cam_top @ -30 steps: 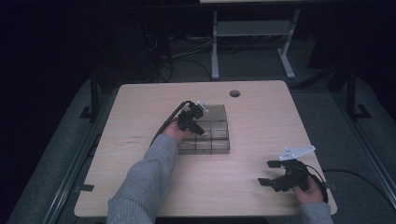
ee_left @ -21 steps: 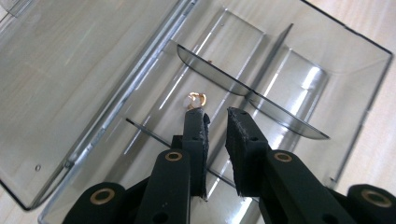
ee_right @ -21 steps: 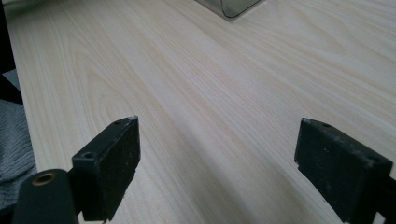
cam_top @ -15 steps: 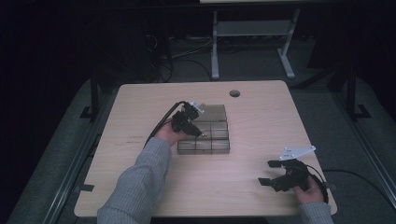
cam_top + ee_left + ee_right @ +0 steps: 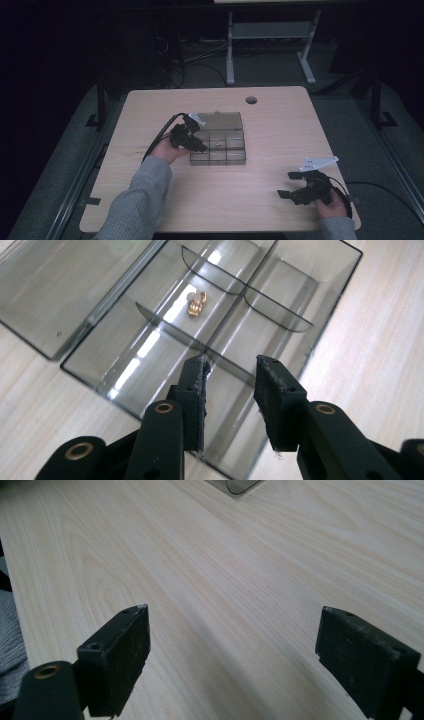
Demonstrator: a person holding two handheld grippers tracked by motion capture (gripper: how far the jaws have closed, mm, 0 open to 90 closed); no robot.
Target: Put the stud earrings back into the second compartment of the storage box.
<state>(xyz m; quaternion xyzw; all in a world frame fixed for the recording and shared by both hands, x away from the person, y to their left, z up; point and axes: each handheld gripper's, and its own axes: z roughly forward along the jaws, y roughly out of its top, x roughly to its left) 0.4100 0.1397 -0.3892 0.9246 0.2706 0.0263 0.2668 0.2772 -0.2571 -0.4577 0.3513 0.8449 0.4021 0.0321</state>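
Note:
A smoky clear compartment box [image 5: 218,156] lies mid-table with its lid [image 5: 220,120] folded flat behind it. A small gold piece [image 5: 196,304] rests in one middle compartment, seen as a speck [image 5: 218,145] in the high view. My left gripper [image 5: 199,146] hovers at the box's left edge. In the left gripper view this gripper [image 5: 231,365] has just been opening, its jaws stand apart, and nothing is between them. My right gripper [image 5: 294,187] sits near the front right corner. In the right gripper view it [image 5: 232,612] is wide open over bare wood.
The box [image 5: 280,295] has thin dividers forming several compartments. A round cable hole [image 5: 251,100] is at the table's far edge. Beyond the wooden table [image 5: 280,130] stands a metal frame [image 5: 270,35] on dark floor. A corner of the box [image 5: 235,485] shows far ahead of the right jaws.
The left hand has drawn back from over the box toward its near-left edge, and its jaws have parted. The right hand has stayed still.

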